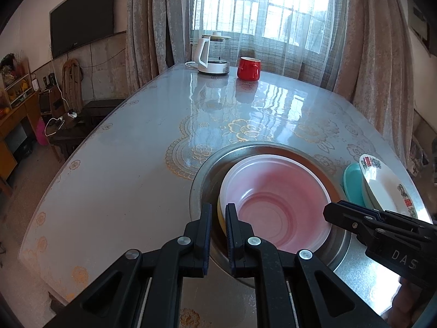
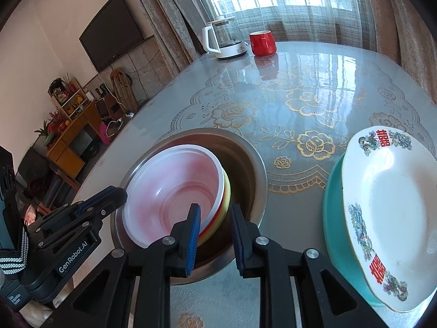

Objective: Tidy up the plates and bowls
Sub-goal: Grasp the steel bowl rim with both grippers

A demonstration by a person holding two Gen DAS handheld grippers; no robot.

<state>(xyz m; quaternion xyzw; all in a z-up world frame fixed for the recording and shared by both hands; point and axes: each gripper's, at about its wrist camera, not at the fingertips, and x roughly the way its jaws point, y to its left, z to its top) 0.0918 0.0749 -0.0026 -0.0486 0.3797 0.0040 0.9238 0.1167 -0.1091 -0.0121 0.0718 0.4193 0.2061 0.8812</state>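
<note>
- Bowls nested: translucent pink bowl [image 1: 275, 202] on top, yellow bowl [image 2: 226, 199] under it, both inside steel basin [image 1: 207, 169] on table [image 1: 123, 150].
- Stack pushed toward one wall of basin, tilted a bit; probably just dropped in, not centred.
- Left gripper [image 1: 218, 218] nearly shut, jaws astride near rim of the stack; looks clamped on rim of pink bowl, exact contact hard to confirm. Likely steadying or seating the stack.
- Right gripper [image 2: 215, 218] jaws parted, a narrow gap; blue pad of one finger [image 2: 194, 229] close to pink bowl rim, other finger over basin wall, neither pad pressing. Holding nothing; reads as a release after setting bowl down.
- Plates apart from bowls: white patterned plate [image 2: 387, 213] resting on teal plate [image 2: 331, 199], beside basin, leaning on it or on each other, cannot tell which.
- Sorting by type apparent: bowls in basin, plates stacked alongside.
- Kettle [image 1: 210, 54] and red mug [image 1: 248, 68] at far end of table, well apart, not involved.
- Risk: tilted plates overhang toward table edge.
</note>
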